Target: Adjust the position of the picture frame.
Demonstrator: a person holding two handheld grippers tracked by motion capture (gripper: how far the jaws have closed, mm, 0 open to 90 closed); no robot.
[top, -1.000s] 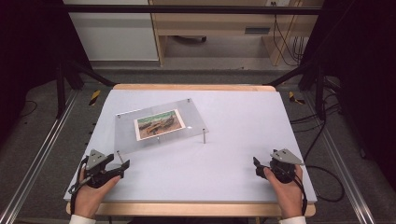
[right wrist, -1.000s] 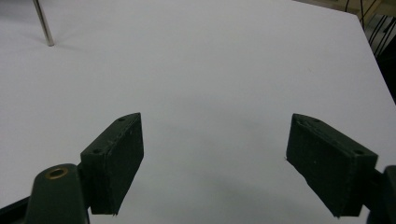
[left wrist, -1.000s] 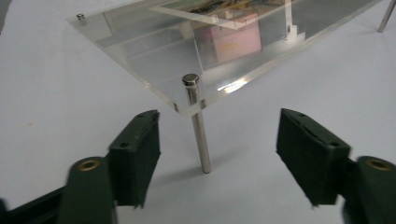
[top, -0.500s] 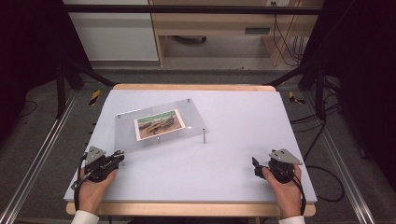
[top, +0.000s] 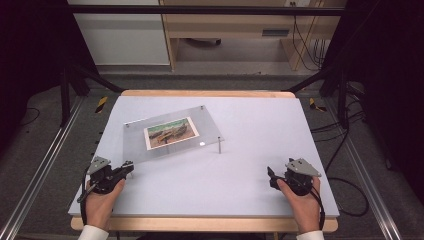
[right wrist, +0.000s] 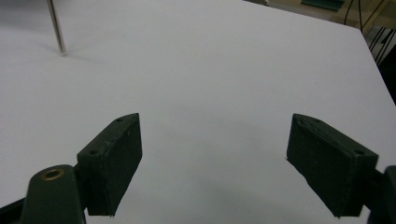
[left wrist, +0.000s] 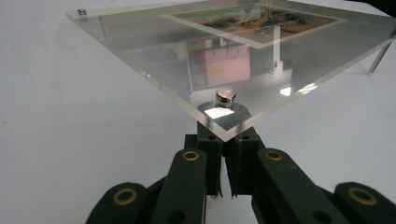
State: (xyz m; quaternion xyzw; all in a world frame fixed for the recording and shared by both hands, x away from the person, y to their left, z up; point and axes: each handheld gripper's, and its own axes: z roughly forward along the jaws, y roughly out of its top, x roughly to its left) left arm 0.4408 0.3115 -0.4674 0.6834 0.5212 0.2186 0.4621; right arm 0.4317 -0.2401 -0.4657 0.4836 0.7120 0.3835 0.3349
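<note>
Just ahead of the left gripper [top: 125, 169]: near corner of a clear acrylic frame [top: 172, 132] w/ a photo [top: 170, 132].
Left gripper view gives what the high view can't: jaws have just been closing and are now pinched together under that corner, apparently on its standoff leg, right below a small metal cap [left wrist: 225, 97]. Right gripper [top: 271, 178] sits well apart on the white table [top: 250, 150], jaws wide, nothing between; one loose metal pin [right wrist: 56, 25] beyond its fingers [right wrist: 112, 161].

High cam looks down and forward over the table [top: 240, 190]; the left gripper cam sits close under the clear frame [left wrist: 140, 42] at 10 o'clock, also seen from above.
</note>
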